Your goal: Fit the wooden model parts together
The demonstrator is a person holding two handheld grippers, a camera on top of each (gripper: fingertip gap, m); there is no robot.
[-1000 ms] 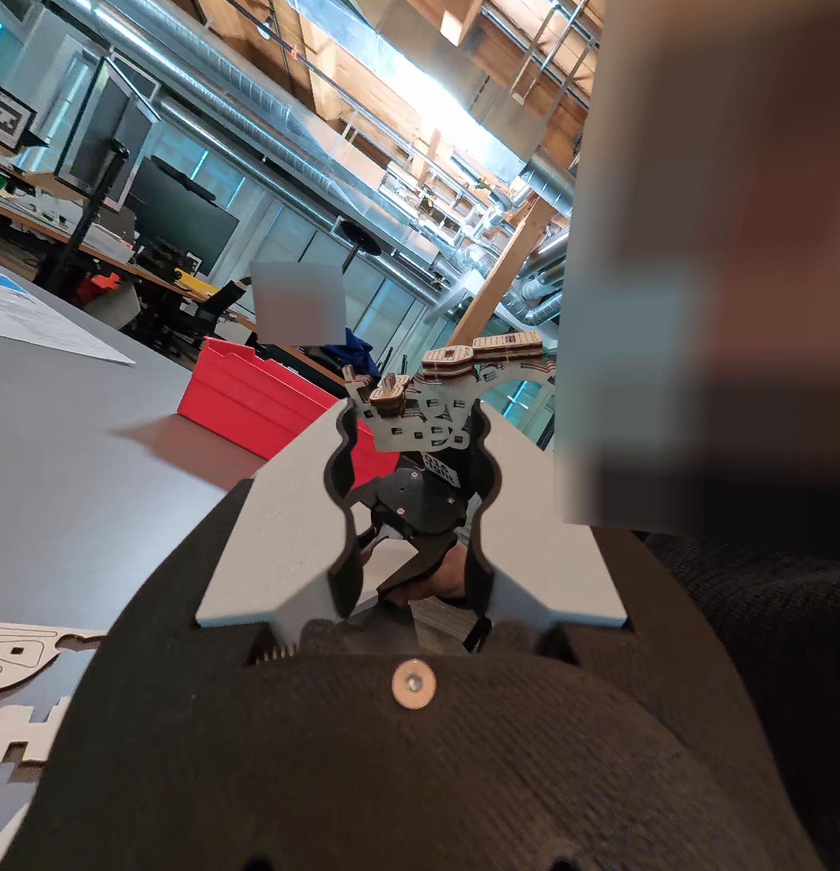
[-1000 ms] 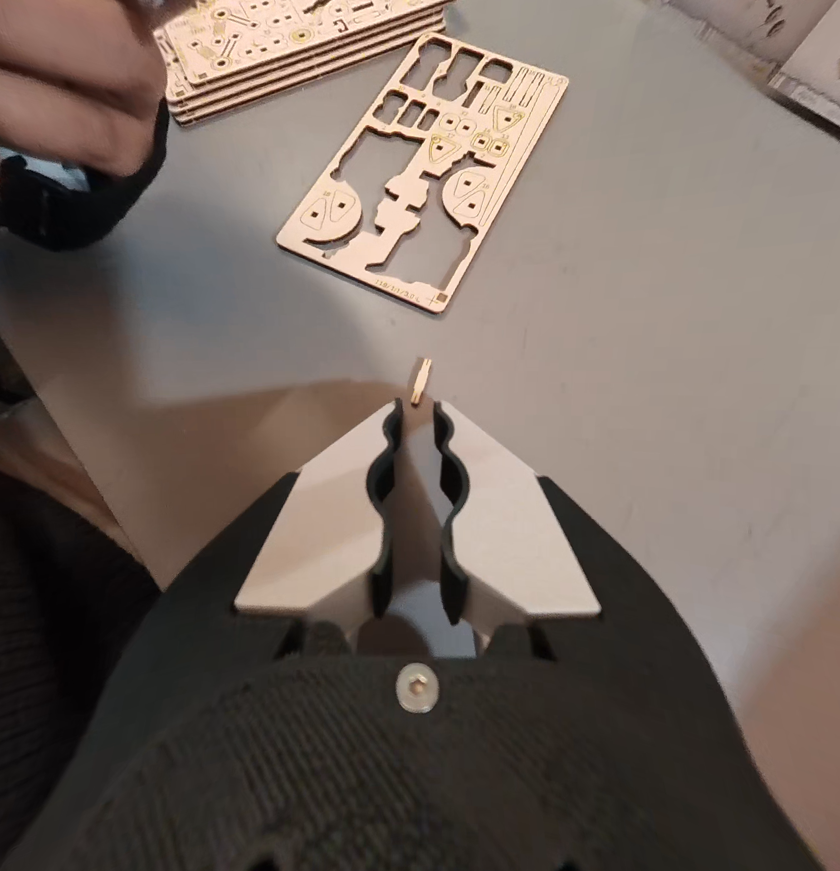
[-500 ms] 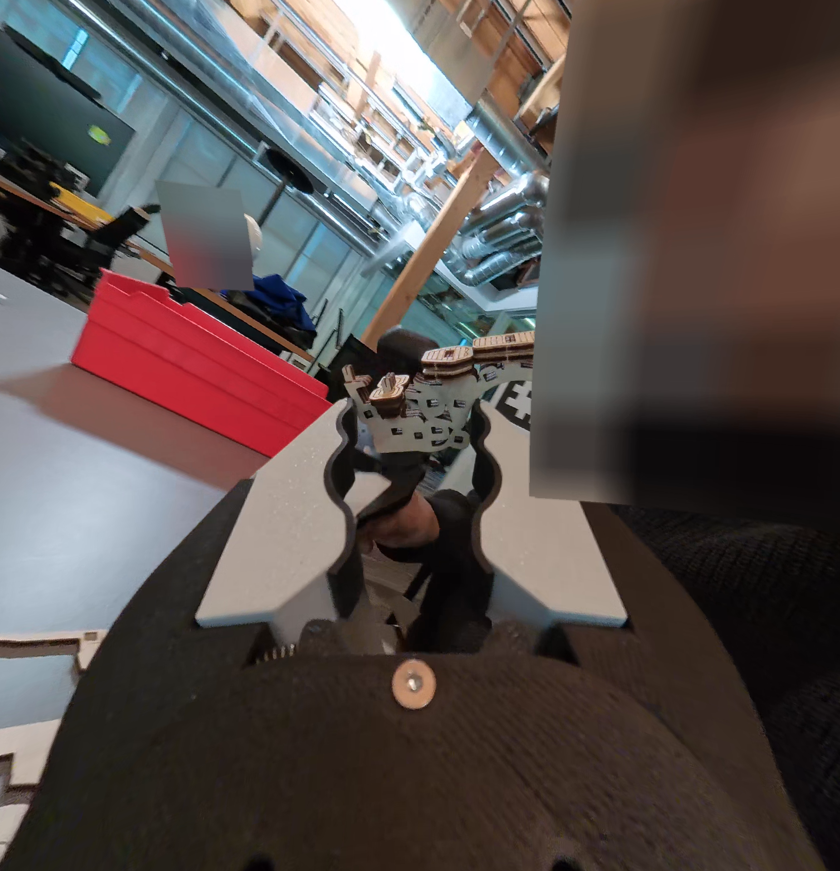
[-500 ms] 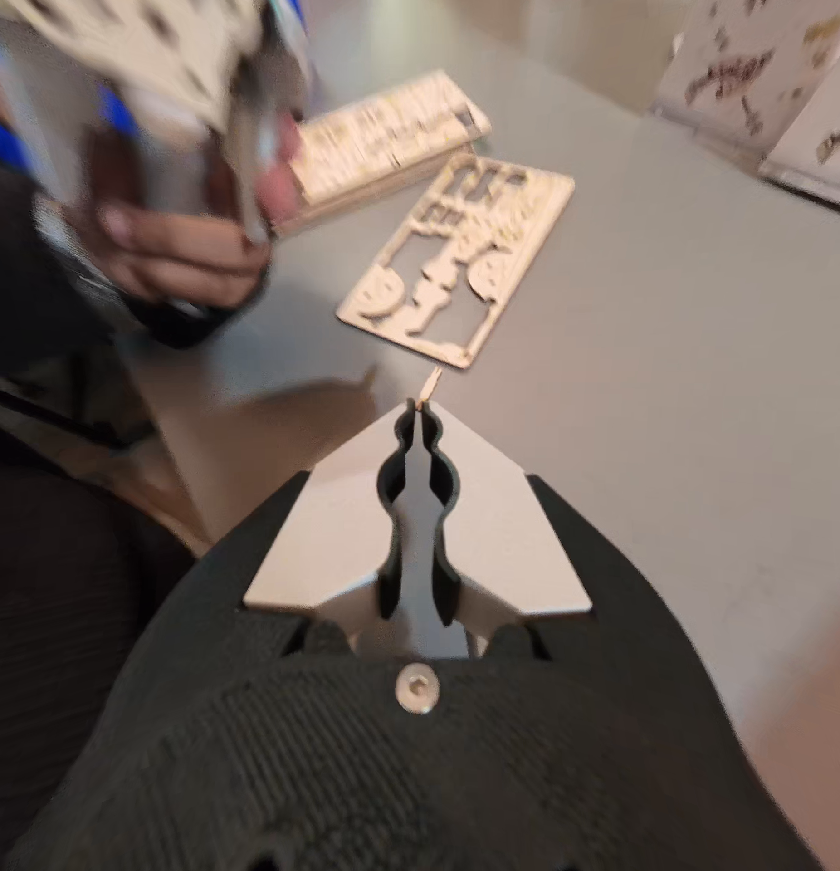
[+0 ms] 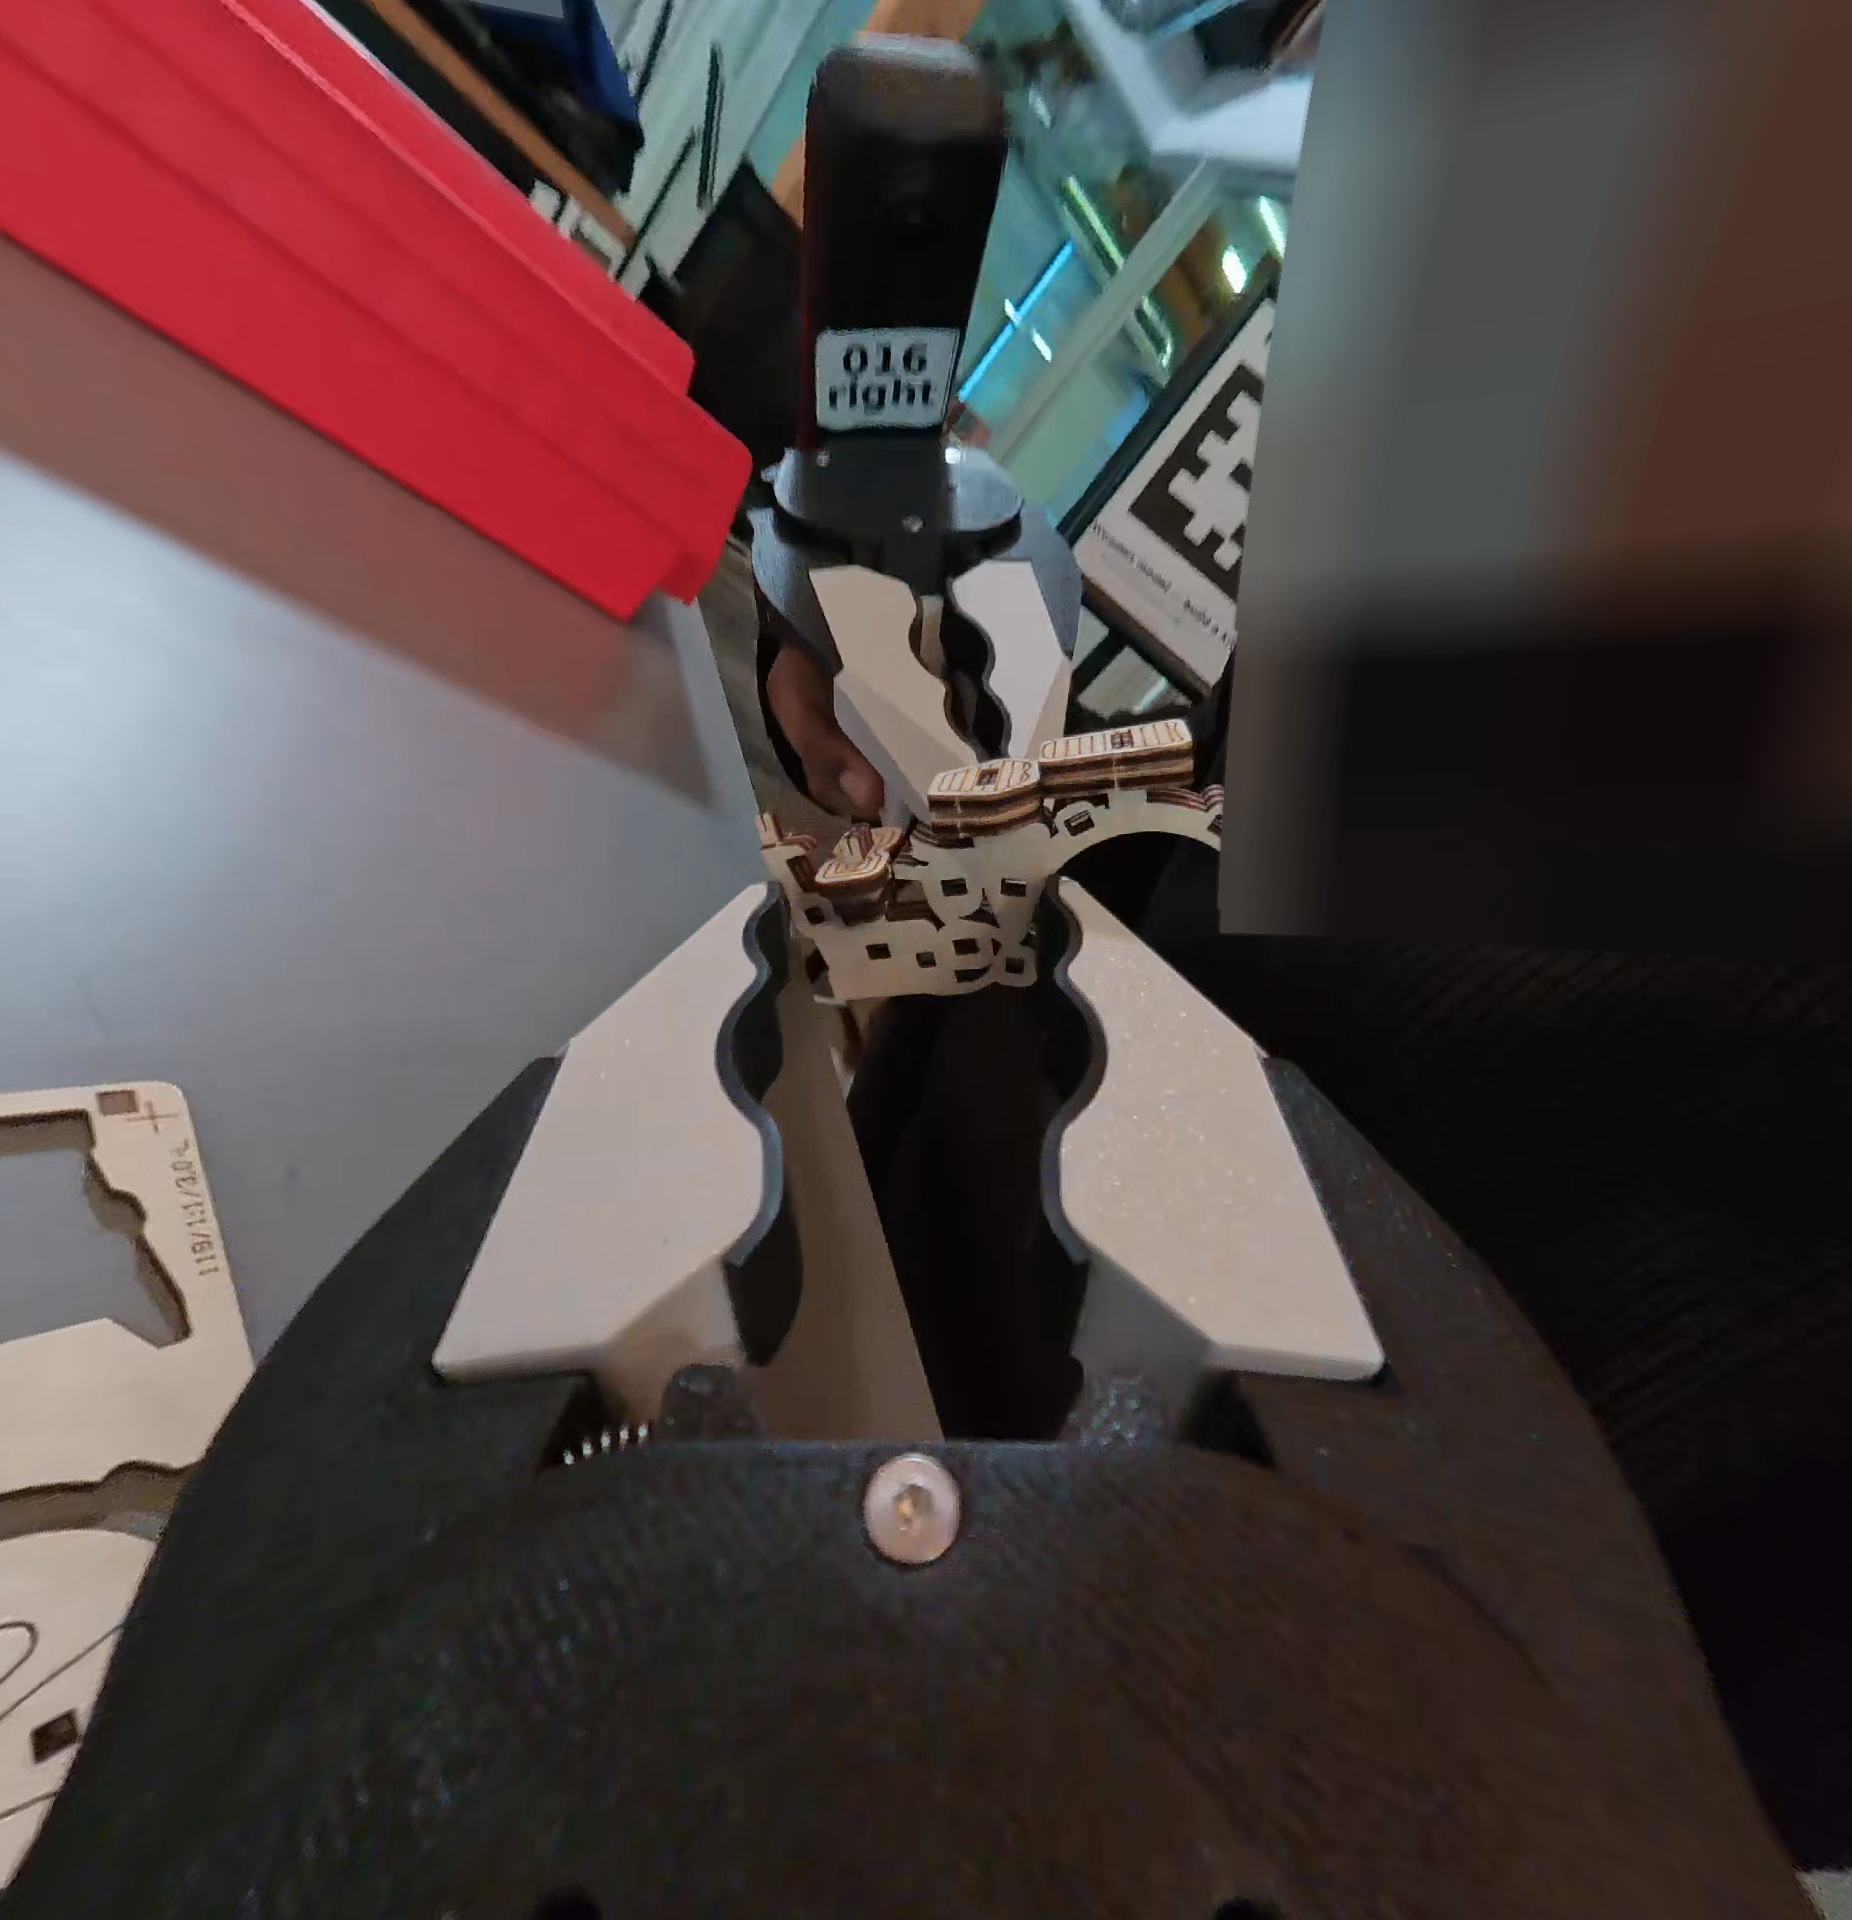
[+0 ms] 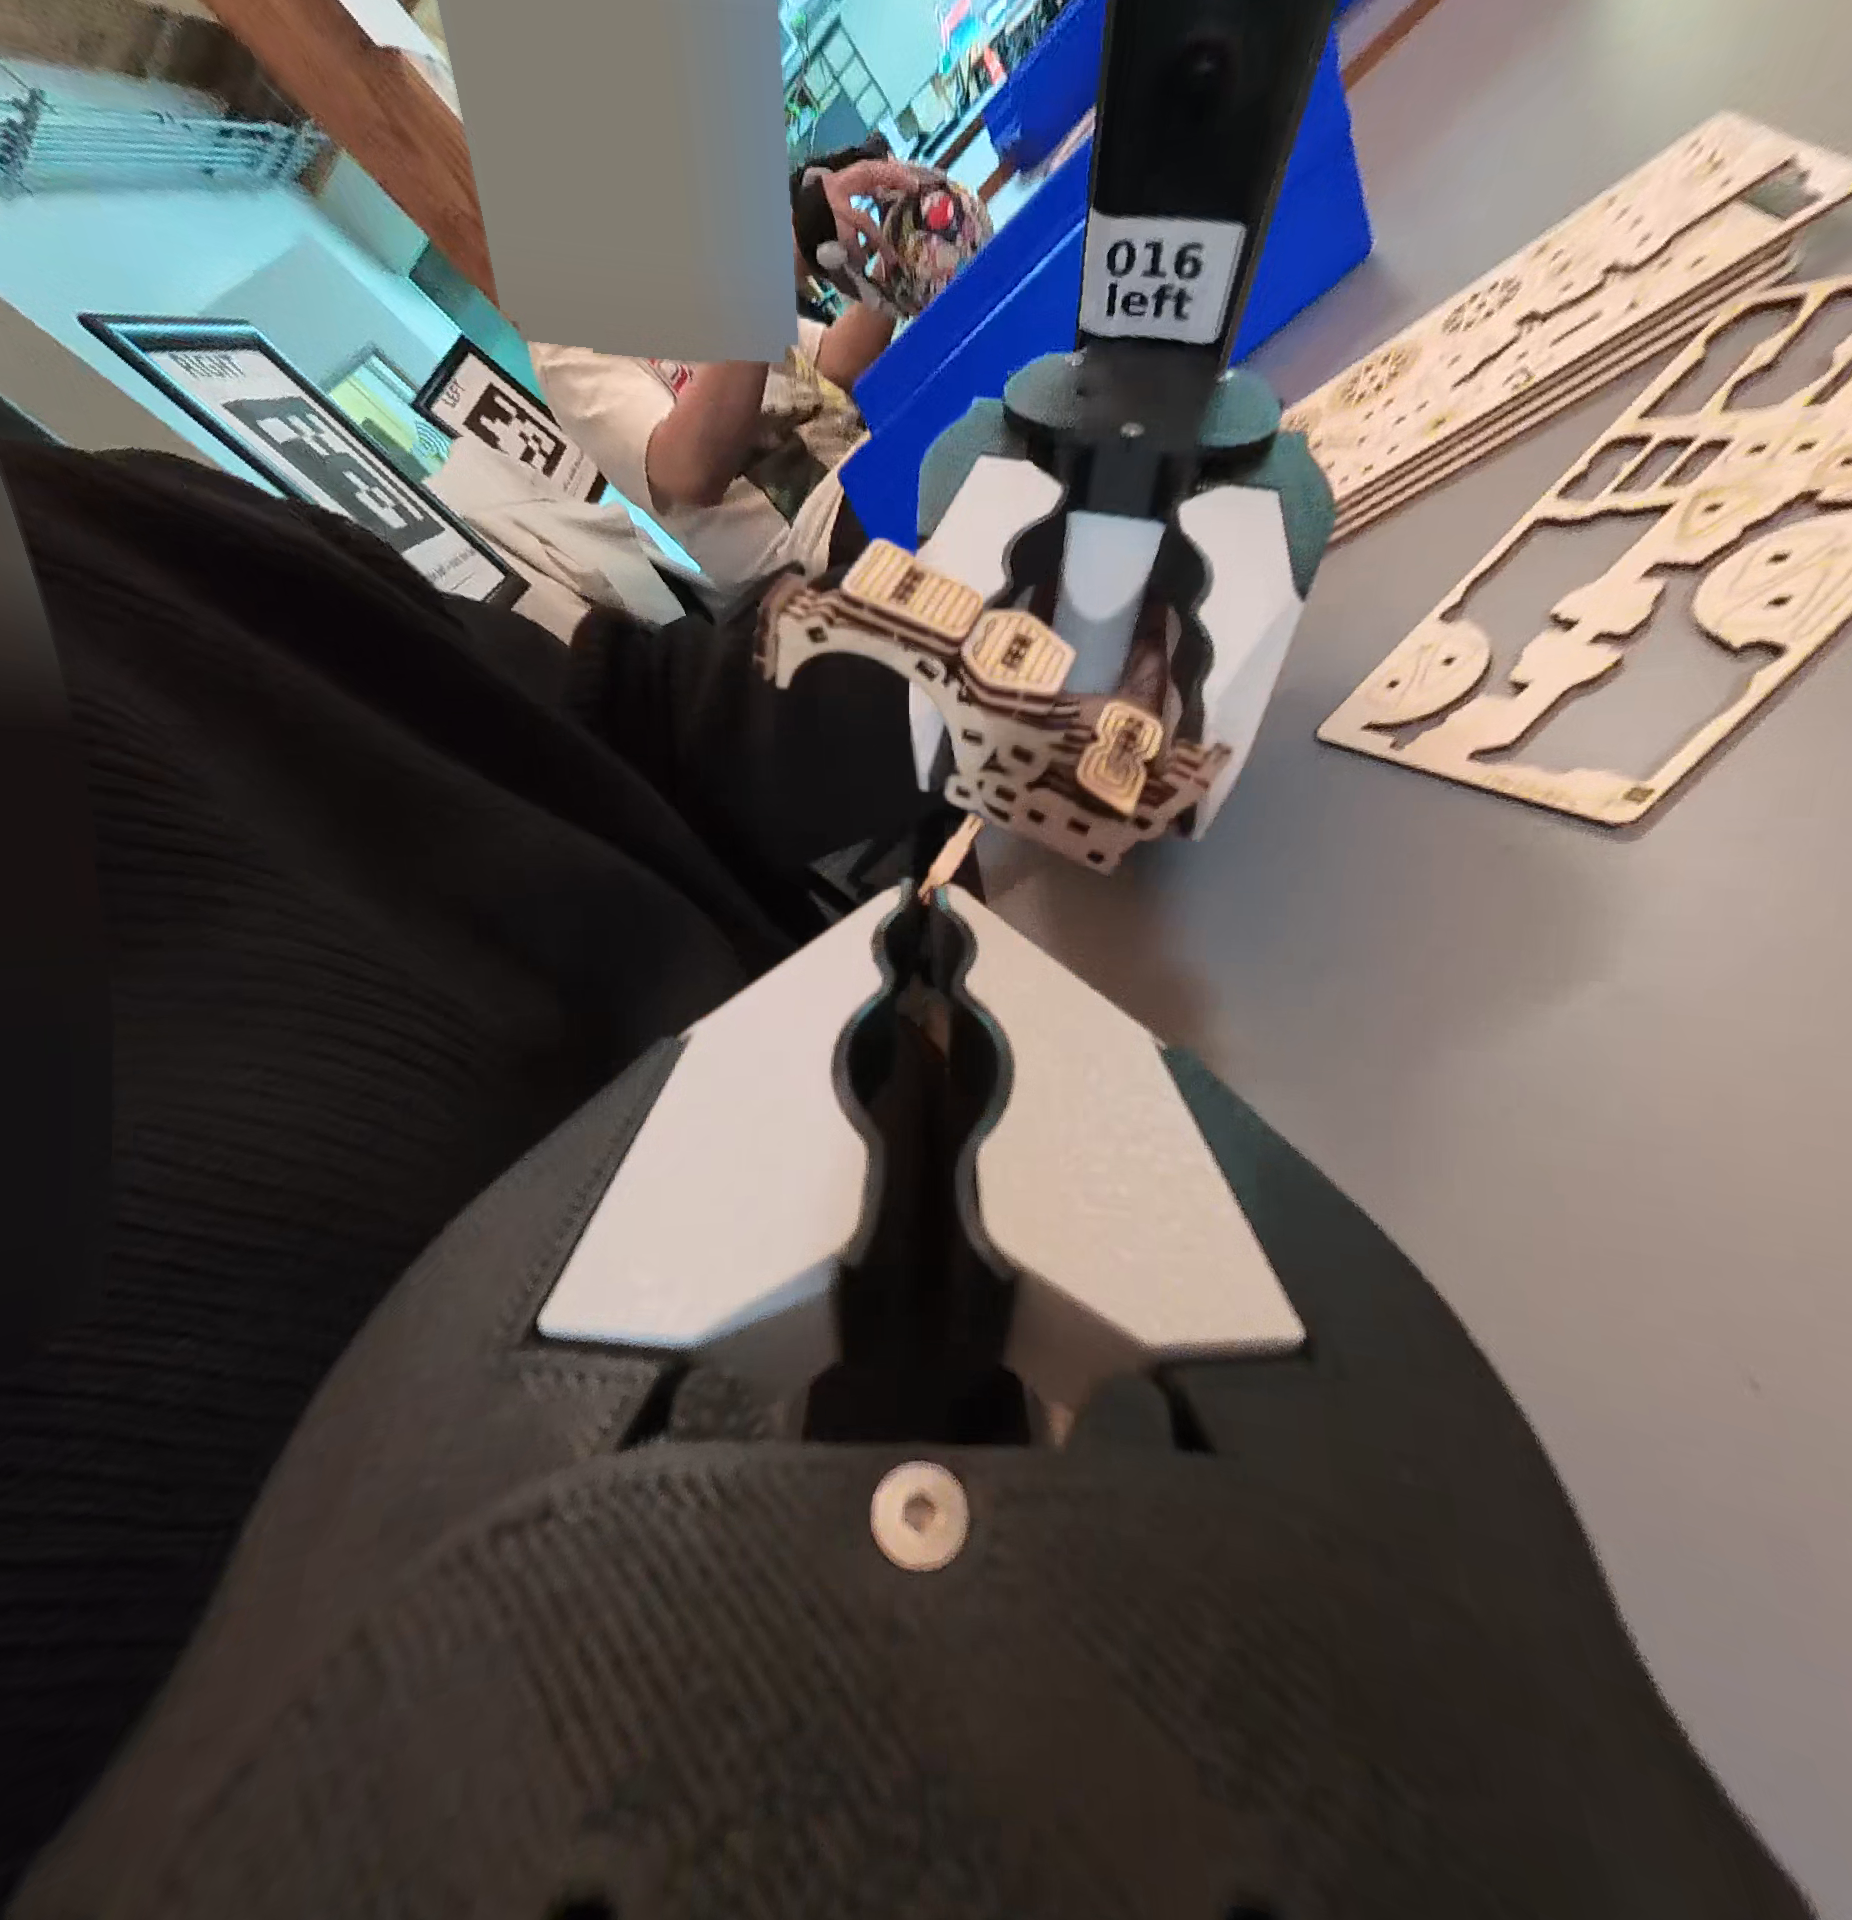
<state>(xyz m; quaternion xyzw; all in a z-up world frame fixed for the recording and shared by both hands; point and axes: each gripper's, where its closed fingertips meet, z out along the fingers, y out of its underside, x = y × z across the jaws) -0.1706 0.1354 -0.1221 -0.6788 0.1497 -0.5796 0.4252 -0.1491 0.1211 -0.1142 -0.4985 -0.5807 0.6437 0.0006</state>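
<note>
Centrally in the left wrist view, the left gripper (image 5: pixel 917 935) is seen with its jaws part-closed on the lower edge of the wooden model assembly (image 5: pixel 963 883), which is held up off the grey table (image 5: pixel 278 831) at mid-frame. Just above it, the right gripper (image 5: pixel 927 800) is seen tip-down, its fingertips almost against the layered top of the model; its jaws look nearly closed, though the pin cannot be made out in this view. A red tray (image 5: pixel 330 291) is seen at the upper left and a cut-out wooden sheet (image 5: pixel 91 1299) at the lower left edge. Next, in the right wrist view, the right gripper (image 6: pixel 927 899) is shown pinched tight on a small wooden pin (image 6: pixel 948 857), which juts out towards the model assembly (image 6: pixel 1015 717) just above centre; the pin's tip appears to be at, or barely short of, the underside of the model. The left gripper (image 6: pixel 1088 727) is seen behind the model, clamped on it. Punched-out sheets (image 6: pixel 1628 582) lie on the table at the right. A slip is judged possible: the pin is thin and held only by its end, so a skewed push could pivot it in the jaws, snap it, or drop it. The model could also twist in the left grip if pressure is applied off-axis.
</note>
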